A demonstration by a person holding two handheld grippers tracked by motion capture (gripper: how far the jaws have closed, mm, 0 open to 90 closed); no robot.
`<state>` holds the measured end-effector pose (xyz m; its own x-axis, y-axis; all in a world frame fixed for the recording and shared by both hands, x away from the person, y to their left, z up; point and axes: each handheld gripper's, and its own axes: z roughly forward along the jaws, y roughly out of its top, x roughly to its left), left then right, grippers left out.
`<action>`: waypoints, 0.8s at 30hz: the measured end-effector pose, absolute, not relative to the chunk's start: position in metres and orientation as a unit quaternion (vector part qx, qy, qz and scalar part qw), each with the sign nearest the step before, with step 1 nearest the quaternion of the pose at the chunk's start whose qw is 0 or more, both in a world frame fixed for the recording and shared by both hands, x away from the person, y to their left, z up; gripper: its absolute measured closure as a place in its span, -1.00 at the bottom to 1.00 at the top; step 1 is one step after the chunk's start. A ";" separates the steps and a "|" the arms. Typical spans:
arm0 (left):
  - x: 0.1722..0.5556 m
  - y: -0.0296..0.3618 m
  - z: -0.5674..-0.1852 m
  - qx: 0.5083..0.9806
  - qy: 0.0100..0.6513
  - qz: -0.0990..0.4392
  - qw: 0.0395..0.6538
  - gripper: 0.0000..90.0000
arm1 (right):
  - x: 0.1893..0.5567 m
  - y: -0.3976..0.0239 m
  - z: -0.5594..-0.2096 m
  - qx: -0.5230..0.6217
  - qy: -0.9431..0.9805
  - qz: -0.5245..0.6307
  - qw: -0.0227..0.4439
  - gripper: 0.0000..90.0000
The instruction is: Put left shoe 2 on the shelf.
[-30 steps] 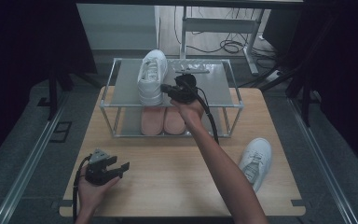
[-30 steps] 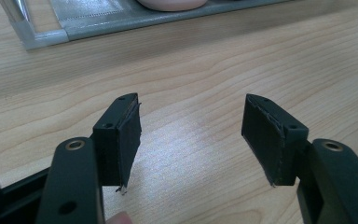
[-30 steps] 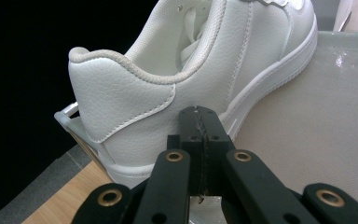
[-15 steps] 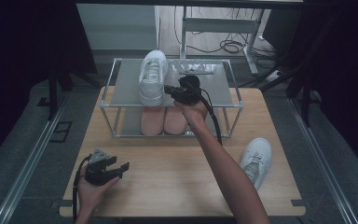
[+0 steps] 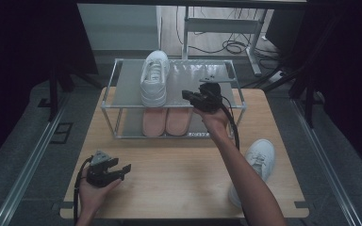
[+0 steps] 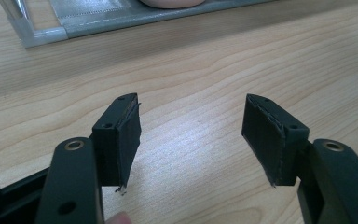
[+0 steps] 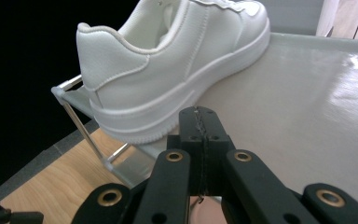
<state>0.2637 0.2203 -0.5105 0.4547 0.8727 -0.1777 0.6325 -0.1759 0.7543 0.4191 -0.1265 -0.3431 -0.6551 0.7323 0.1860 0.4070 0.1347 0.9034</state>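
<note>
My clenched, empty right gripper [image 5: 192,96] has slid away from the white sneaker [image 5: 153,77], leaving it set on the rack [image 5: 226,101].

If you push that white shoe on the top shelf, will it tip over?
Probably not: the white shoe sits flat on a wide, thick sole. It may slide instead, since the shelf top looks smooth and shiny. Its heel overhangs the edge, so pushing that way could drop it.

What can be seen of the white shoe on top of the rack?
The white shoe is a low sneaker of smooth, leather-like material with a thick white sole, laces and a padded heel collar. It stands upright on its sole at the left of the rack's top shelf, toe pointing away from the person. The shut right gripper sits near its heel without touching it.
</note>
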 end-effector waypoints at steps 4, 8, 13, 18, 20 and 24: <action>0.264 0.220 -0.511 0.753 0.501 0.150 0.401 -0.17 | 0.413 -0.140 -0.346 0.388 0.736 0.531 0.160 1.00; 0.263 0.220 -0.511 0.751 0.503 0.149 0.401 -0.17 | 0.406 -0.152 -0.350 0.387 0.735 0.530 0.170 1.00; 0.264 0.219 -0.512 0.753 0.502 0.148 0.399 -0.17 | 0.399 -0.162 -0.355 0.385 0.737 0.528 0.173 1.00; 0.264 0.218 -0.512 0.755 0.500 0.147 0.398 -0.17 | 0.389 -0.173 -0.362 0.384 0.742 0.522 0.172 1.00; 0.264 0.218 -0.512 0.754 0.500 0.146 0.399 -0.17 | 0.385 -0.177 -0.365 0.383 0.743 0.521 0.172 1.00; 0.264 0.218 -0.513 0.755 0.500 0.146 0.398 -0.17 | 0.379 -0.183 -0.370 0.383 0.745 0.519 0.171 1.00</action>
